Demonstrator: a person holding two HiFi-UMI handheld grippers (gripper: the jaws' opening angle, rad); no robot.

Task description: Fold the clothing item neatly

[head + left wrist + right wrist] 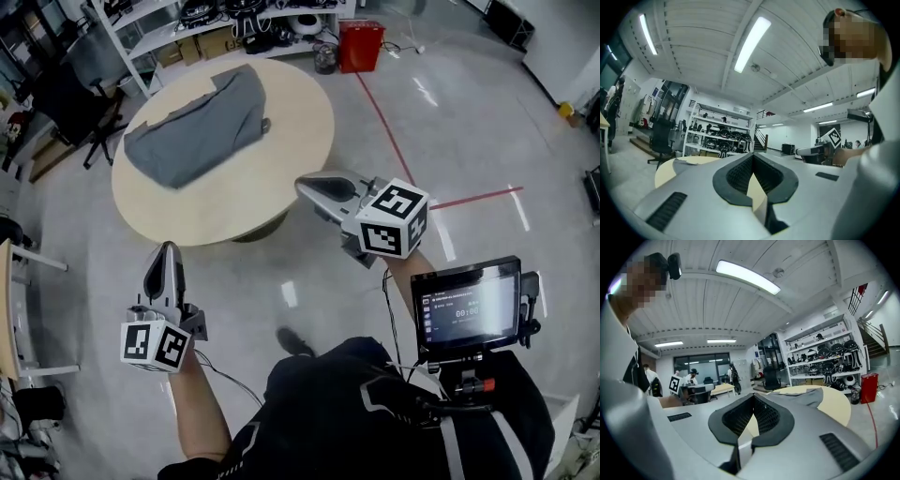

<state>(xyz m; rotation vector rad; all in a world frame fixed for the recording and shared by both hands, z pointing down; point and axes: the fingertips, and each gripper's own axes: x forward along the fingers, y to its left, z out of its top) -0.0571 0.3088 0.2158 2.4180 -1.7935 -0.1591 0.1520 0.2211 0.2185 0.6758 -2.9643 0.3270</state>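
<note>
Near the person, at 7 o'clock in the head view, the left gripper hangs over the floor, fingers together and empty. Just right of centre, the right gripper is likewise closed, its tip by the round tabletop's rim. Farther off, the grey clothing item lies rumpled at 11 o'clock, well apart from both.

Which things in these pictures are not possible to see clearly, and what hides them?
- Grey garment: head view, bunched over itself, so its type and underside are hidden.
- Same garment, left gripper view: mostly behind the left gripper; only a sliver shows.
- Screen text: head view, too small to read.
- Round table base: head view, mostly under the tabletop.
</note>
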